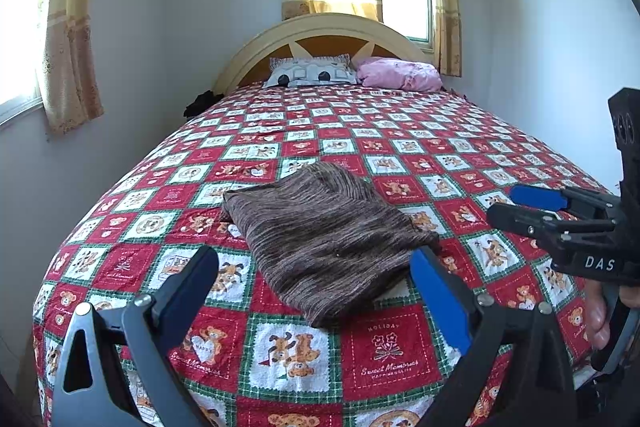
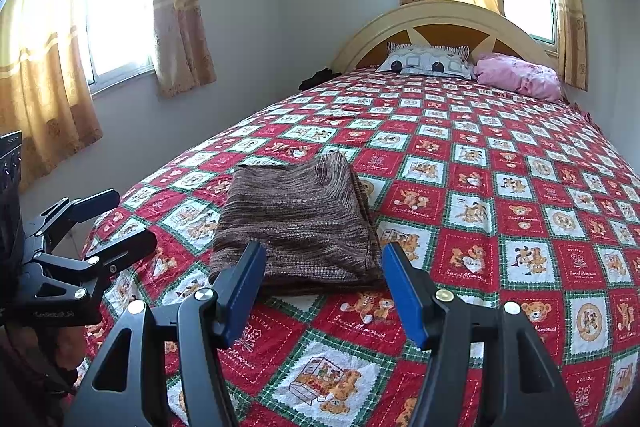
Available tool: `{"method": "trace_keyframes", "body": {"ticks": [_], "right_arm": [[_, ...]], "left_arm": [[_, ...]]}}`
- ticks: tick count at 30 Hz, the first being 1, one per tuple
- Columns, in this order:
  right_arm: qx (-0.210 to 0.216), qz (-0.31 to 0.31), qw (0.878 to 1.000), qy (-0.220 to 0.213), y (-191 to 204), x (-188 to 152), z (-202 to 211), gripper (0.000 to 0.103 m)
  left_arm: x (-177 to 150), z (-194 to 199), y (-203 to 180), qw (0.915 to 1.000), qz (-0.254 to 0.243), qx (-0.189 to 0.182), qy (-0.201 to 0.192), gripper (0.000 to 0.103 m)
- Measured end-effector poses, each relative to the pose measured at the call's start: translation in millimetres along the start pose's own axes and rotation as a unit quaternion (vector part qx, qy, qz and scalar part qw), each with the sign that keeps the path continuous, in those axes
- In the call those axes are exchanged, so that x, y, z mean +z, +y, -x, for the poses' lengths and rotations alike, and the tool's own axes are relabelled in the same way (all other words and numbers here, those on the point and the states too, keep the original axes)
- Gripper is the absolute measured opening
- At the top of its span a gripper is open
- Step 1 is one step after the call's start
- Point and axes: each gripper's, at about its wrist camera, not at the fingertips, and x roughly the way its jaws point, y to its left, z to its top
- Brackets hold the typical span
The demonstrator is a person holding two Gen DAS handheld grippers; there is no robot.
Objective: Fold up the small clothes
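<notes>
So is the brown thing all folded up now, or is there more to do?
It looks folded already: the brown knit garment lies as a neat layered rectangle on the bedspread. Nothing is in hand; the left claw and the right claw hang open in front of it. No other clothes waiting to be folded are in view.

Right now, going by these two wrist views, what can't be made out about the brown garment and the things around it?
- Brown garment: what kind of clothing it is and how many layers; its own top layer hides the rest, both views.
- Its near edge: covered by the right gripper fingers, right wrist view.
- Dark item beside the headboard: too small and dark to identify.
- Person's hand: cut off by the frame edge, left wrist view.
</notes>
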Motion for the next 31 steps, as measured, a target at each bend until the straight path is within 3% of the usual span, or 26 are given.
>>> {"method": "trace_keyframes", "body": {"ticks": [14, 31], "right_arm": [[0.006, -0.003, 0.999, -0.035, 3.9, 8.9, 23.3, 0.062], [0.022, 0.000, 0.999, -0.025, 10.4, 7.4, 24.6, 0.062]], "left_arm": [[13.5, 21.7, 4.5, 0.9993, 0.000, 0.004, -0.038, 0.103], [12.5, 27.0, 8.5, 0.9978, 0.004, 0.007, -0.065, 0.103]]}}
